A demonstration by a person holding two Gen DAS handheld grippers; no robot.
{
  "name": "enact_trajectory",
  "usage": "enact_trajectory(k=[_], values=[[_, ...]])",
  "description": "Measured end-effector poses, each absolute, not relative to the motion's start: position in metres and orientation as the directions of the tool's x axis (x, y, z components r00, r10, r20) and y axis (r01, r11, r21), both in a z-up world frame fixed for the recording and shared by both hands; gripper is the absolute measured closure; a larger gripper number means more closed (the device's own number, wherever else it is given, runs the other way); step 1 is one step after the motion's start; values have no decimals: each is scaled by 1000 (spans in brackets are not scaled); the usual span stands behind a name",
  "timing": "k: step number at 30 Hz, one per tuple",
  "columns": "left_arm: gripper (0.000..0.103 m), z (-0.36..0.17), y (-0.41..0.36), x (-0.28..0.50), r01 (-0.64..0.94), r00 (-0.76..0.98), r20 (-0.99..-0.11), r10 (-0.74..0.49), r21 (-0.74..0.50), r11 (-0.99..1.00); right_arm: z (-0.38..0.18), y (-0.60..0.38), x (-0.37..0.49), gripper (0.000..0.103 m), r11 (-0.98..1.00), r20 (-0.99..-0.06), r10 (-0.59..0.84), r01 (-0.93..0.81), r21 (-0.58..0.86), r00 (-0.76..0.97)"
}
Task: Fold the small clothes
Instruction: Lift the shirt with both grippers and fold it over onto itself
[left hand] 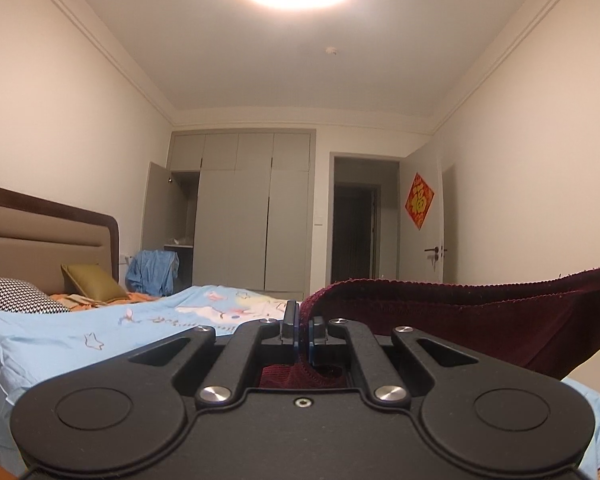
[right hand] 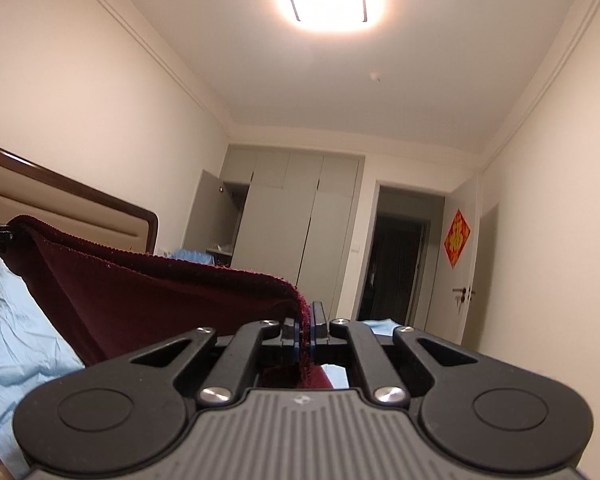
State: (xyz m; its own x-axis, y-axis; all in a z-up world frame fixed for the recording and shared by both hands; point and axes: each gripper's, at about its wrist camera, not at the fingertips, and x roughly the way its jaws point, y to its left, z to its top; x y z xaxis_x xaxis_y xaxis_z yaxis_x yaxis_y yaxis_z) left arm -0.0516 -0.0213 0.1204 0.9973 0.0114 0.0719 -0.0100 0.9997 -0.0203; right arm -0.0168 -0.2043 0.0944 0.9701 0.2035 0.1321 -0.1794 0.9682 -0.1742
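Both grippers pinch a dark maroon garment point(left hand: 480, 320), stretched taut between them.

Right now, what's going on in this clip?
A person holds a dark red knit garment stretched between two handheld tools above a bed with a light blue sheet. The left tool is shut on one corner, the right tool on the other. No fold has been laid down yet.

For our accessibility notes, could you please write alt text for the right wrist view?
The right tongs are shut on a corner of a dark red cloth, which stretches left above a light blue bedsheet. Behind are a headboard, grey wardrobe and open door.
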Motion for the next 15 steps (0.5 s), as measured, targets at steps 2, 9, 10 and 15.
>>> enact_trajectory(k=[2,9,10,15], values=[[100,123,-22,-53,-7,998,65,8,-16,1000,99,-204,-20,98,968,142,203,-178,-176,969],[100,122,-24,-40,-8,1000,7,8,-8,1000,96,-200,-5,98,969,104,189,-169,-178,976],[100,121,-24,-37,-7,1000,1,7,-7,1000,96,-199,-2,98,970,95,185,-167,-176,978],[100,121,-24,-19,-7,1000,-25,7,9,1000,94,-194,17,98,970,66,168,-154,-187,984]])
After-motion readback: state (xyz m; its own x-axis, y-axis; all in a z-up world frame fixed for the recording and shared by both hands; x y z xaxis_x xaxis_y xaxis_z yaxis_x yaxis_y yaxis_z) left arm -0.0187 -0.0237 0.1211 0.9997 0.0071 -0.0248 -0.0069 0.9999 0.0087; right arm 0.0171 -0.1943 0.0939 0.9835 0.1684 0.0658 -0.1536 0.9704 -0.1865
